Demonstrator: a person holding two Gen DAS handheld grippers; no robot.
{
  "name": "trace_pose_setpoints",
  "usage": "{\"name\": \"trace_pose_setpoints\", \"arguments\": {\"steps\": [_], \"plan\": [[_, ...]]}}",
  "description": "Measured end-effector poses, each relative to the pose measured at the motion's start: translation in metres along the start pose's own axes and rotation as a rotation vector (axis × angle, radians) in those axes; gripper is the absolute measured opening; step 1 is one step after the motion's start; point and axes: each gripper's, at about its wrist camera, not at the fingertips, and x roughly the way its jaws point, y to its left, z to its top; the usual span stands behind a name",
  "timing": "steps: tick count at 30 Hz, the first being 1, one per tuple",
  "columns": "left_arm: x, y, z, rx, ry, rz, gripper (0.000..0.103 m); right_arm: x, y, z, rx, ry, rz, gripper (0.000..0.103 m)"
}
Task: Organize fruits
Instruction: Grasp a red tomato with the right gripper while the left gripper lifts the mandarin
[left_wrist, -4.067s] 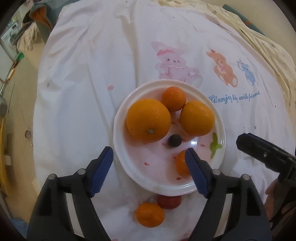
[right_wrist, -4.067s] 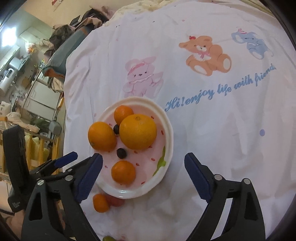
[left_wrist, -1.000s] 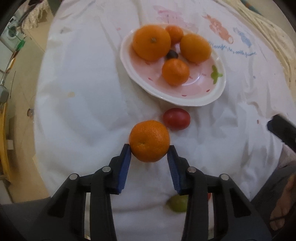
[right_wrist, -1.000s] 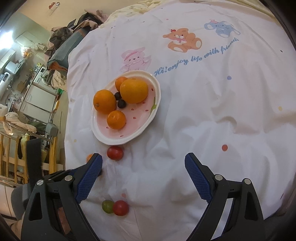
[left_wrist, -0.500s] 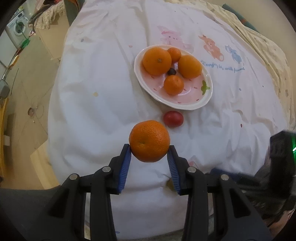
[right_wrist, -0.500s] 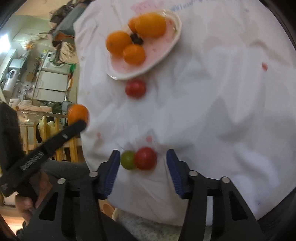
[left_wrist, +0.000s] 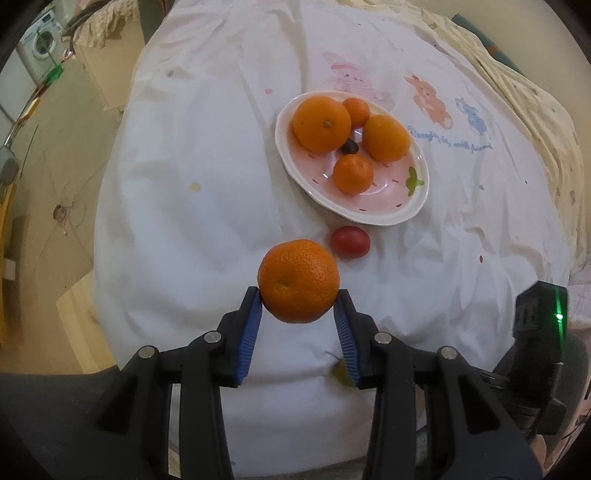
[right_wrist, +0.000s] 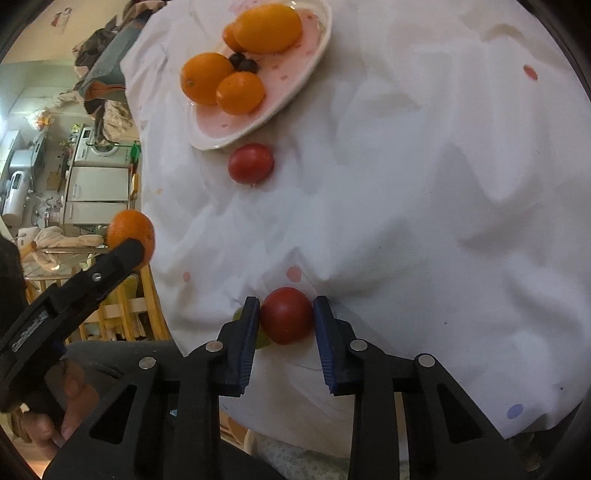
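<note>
Black claw (left_wrist: 298, 314), blue ribbed pads (left_wrist: 248, 334)

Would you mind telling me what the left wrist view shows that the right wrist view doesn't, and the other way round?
Only the left wrist view shows the cloth's cartoon animal prints and the left claw from behind, shut on the mandarin. Only the right wrist view shows the right claw closed around a red tomato, a green fruit peeking beside it, and the kitchen cabinets beyond the table. Both show the pink plate of oranges, the loose red tomato just below it, and the held mandarin.
</note>
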Motion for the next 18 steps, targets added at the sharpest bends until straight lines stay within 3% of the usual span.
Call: {"name": "trace_pose_setpoints", "arguments": {"steps": [18], "plan": [[0.011,0.012,0.002,-0.04,-0.017,0.04,0.036,-0.077,0.022,0.016,-0.087,-0.264,0.079,0.031]]}}
